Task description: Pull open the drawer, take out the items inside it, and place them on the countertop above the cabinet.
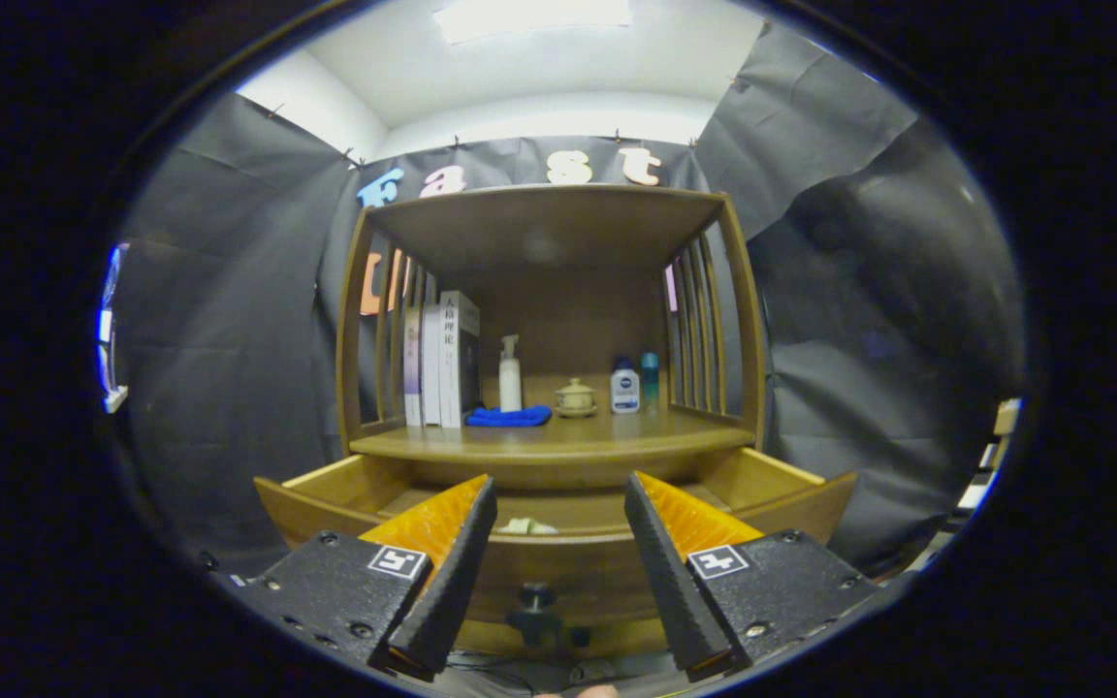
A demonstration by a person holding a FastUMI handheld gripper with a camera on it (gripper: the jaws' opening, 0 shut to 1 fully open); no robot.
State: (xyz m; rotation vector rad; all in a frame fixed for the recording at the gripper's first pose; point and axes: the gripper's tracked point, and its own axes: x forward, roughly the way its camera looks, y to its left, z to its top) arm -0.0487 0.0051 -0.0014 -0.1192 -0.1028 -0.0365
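Your target is the pale item (527,526) lying in the open drawer (558,567), just past its front panel and between your fingers. It's partly hidden by the panel; it looks like something soft and light, perhaps a folded cloth, so pinch it at its raised middle. Your gripper (558,572) hangs with jaws wide apart, holding nothing, the drawer's dark knob (534,596) below. The countertop (558,441) above carries books (442,359), a pump bottle (510,373), a blue cloth (508,417), a small lidded pot (575,396) and two small bottles (636,385); the front strip is free.
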